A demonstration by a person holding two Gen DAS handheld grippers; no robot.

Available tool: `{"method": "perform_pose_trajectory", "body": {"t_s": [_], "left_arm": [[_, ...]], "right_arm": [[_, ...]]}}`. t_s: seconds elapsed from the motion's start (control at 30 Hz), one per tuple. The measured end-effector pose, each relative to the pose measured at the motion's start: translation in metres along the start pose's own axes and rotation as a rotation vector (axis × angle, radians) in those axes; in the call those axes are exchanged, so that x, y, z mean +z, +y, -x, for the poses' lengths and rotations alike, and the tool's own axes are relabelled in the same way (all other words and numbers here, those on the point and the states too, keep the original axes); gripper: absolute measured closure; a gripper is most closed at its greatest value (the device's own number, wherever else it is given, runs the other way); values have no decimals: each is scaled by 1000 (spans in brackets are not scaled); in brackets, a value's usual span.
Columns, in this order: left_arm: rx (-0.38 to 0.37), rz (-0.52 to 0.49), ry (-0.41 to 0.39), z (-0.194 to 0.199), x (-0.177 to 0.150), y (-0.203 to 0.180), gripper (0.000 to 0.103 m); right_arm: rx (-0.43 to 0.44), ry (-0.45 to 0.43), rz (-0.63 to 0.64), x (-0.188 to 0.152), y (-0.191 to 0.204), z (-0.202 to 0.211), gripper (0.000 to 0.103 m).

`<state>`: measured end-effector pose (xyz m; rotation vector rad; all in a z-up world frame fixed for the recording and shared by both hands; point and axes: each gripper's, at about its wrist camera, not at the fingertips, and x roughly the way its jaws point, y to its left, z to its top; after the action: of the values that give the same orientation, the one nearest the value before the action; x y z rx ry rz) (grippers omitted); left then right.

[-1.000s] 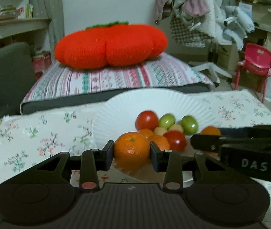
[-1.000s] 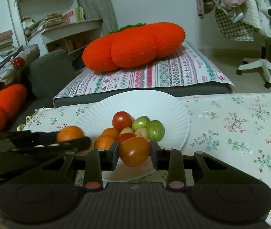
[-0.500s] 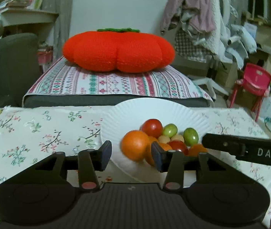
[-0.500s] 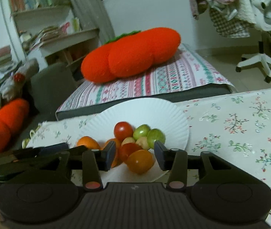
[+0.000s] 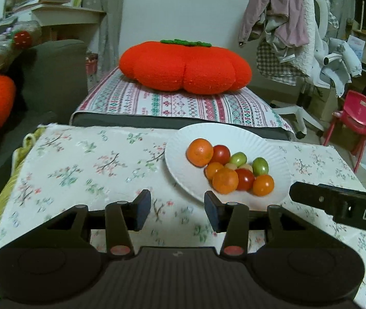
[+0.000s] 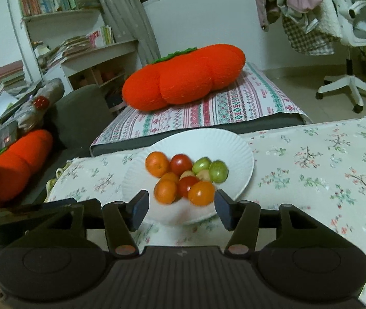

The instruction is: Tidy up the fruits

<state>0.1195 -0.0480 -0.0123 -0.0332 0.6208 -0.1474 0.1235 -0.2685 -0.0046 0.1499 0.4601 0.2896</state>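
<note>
Fruits (image 6: 186, 177) clustered on plate (image 6: 237, 149)

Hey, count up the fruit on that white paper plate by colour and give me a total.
Orange: 4
Red: 2
Green: 2
Pale yellowish, partly hidden: 2
Total on the paper plate: 10

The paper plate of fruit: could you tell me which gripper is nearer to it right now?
Right. The right gripper hangs open directly at the near rim of the paper plate, facing the fruit. The left gripper is open too, over the tablecloth beside the plate's near-left edge.
</note>
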Motion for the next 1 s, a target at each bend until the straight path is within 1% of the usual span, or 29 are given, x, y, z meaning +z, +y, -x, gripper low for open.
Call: {"method": "perform_pose_trajectory", "body": {"t_s": [0.07, 0.13, 0.3, 0.47, 0.53, 0.6, 0.67, 0.77, 0.83, 0.9, 1.0], "left_arm": [[1, 8, 6, 10, -6, 1, 68], [9, 14, 9, 21, -14, 2, 68], [30, 29, 12, 40, -29, 5, 68], [33, 29, 2, 55, -37, 4, 68], [29, 28, -5, 60, -41, 2, 68], [30, 21, -10, 65, -43, 0, 66], [32, 17, -13, 69, -47, -2, 65], [33, 10, -22, 72, -49, -4, 61], [45, 0, -26, 71, -50, -5, 57], [55, -4, -29, 70, -50, -6, 53], [69, -7, -29, 67, -51, -5, 43]], "right_arm": [[2, 1, 7, -3, 4, 8, 48], [2, -5, 7, -5, 9, 16, 45], [9, -19, -20, -12, 16, 29, 42], [-18, -21, -26, -26, 21, 46, 41], [-20, -27, -44, -30, 19, 53, 38], [-31, -38, -58, -33, 19, 59, 37], [-49, -46, -50, -36, 20, 65, 35], [-69, -61, -42, -41, 22, 71, 26], [-80, -68, -45, -42, 22, 72, 13], [-97, -72, -47, -42, 21, 70, 7], [-111, -65, -47, -44, 18, 65, 3]]}}
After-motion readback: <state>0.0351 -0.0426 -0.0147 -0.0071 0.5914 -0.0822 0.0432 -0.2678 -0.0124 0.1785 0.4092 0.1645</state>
